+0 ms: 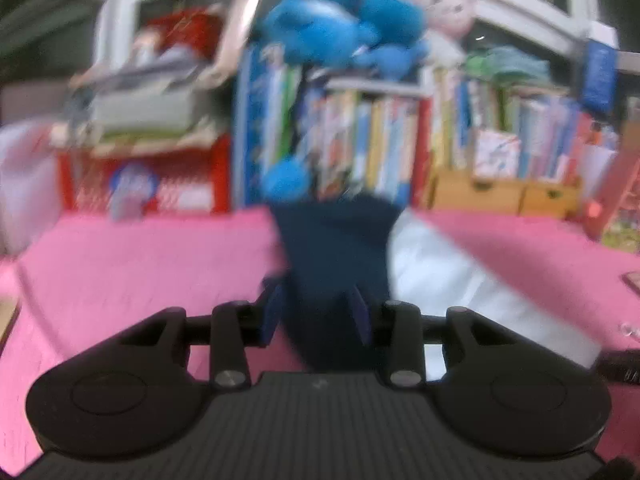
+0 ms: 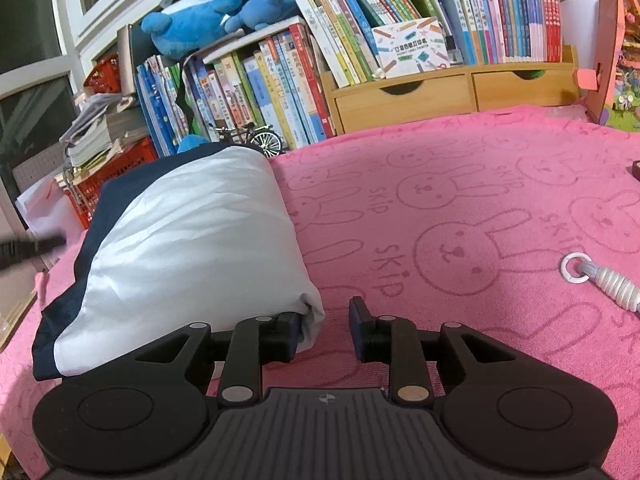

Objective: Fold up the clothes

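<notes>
The garment is white with a navy edge and lies bunched on the pink rabbit-print cloth. My right gripper is open just above the cloth. The garment's white near corner rests against its left finger, and the gap to the other finger is bare. In the blurred left wrist view, my left gripper is shut on a navy fold of the garment, which rises from between its fingers. The white part trails down to the right.
Rows of books, wooden drawers, blue plush toys and a red crate line the far edge. A small model bicycle stands behind the garment. A white ring on a cord lies at the right.
</notes>
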Demonstrator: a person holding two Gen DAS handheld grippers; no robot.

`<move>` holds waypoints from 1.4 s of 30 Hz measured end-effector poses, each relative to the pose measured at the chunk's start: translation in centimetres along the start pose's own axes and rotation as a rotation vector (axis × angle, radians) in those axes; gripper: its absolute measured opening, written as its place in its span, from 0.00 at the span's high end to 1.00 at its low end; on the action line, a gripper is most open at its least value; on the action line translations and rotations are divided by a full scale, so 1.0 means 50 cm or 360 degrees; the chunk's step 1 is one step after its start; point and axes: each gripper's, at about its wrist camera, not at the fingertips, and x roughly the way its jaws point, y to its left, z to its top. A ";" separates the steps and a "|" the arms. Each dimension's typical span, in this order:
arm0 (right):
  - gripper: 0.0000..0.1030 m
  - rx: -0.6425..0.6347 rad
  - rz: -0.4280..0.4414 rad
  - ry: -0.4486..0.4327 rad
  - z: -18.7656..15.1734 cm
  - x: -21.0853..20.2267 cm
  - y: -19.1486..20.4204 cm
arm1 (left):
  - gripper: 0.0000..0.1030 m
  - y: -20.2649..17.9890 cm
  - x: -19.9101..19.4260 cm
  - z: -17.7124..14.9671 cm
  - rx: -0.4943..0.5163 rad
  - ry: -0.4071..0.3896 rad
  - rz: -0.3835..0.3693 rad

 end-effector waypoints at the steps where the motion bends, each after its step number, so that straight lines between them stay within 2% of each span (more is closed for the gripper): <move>1: 0.73 0.0000 0.0000 0.0000 0.000 0.000 0.001 | 0.62 -0.021 0.015 0.014 0.0069 -0.0021 -0.0023; 4: 0.73 0.0001 0.0000 0.0000 0.000 0.000 0.001 | 0.62 -0.065 0.090 0.030 0.0238 0.0007 0.0011; 6: 0.73 0.0002 0.0002 -0.0001 0.000 0.000 0.000 | 0.60 -0.068 0.148 0.025 0.0285 0.0064 0.0080; 7: 0.73 0.0002 0.0003 -0.0001 0.000 0.000 0.000 | 0.57 -0.058 0.178 0.021 0.0293 0.0100 0.0123; 9: 0.72 0.0002 0.0008 -0.0001 -0.001 0.000 0.000 | 0.57 -0.027 0.219 0.000 0.0277 0.0153 0.0286; 12: 0.69 -0.0003 0.0019 -0.0001 -0.001 0.001 0.000 | 0.57 0.048 0.248 -0.008 0.0077 0.0253 0.0486; 14: 0.69 -0.0007 0.0021 -0.0001 -0.001 0.001 0.000 | 0.60 0.105 0.244 -0.008 -0.0133 0.0331 0.0589; 15: 0.69 -0.0007 0.0022 -0.0001 -0.001 0.002 0.000 | 0.60 0.126 0.233 -0.009 -0.0201 0.0345 0.0605; 18: 0.69 -0.0005 0.0022 0.0000 -0.001 0.002 0.001 | 0.60 0.147 0.171 -0.014 -0.0245 0.0299 0.0549; 23: 0.69 0.0002 0.0025 -0.0005 -0.002 0.001 0.000 | 0.56 0.117 0.054 -0.020 -0.0331 0.0193 0.0295; 28: 0.70 0.0116 0.0039 -0.0048 -0.006 -0.004 -0.020 | 0.49 0.037 -0.046 -0.028 -0.0249 0.0102 0.0025; 31: 0.70 0.0164 -0.0022 -0.0103 -0.011 -0.013 -0.025 | 0.47 0.001 -0.090 -0.032 -0.0183 0.0057 -0.0118; 34: 0.69 0.0004 -0.0045 -0.0093 -0.016 -0.009 0.000 | 0.46 -0.032 -0.124 -0.040 -0.0083 0.0049 -0.0225; 37: 0.55 -0.0368 -0.0092 -0.0024 -0.015 0.006 0.054 | 0.45 -0.067 -0.145 -0.060 0.0089 0.0072 -0.0287; 39: 0.53 -0.0534 -0.0117 -0.0014 -0.010 0.015 0.080 | 0.44 -0.087 -0.153 -0.072 0.0159 0.0089 -0.0322; 42: 0.45 -0.0781 -0.0184 -0.0132 -0.006 0.026 0.110 | 0.44 -0.113 -0.162 -0.083 0.0214 0.0100 -0.0386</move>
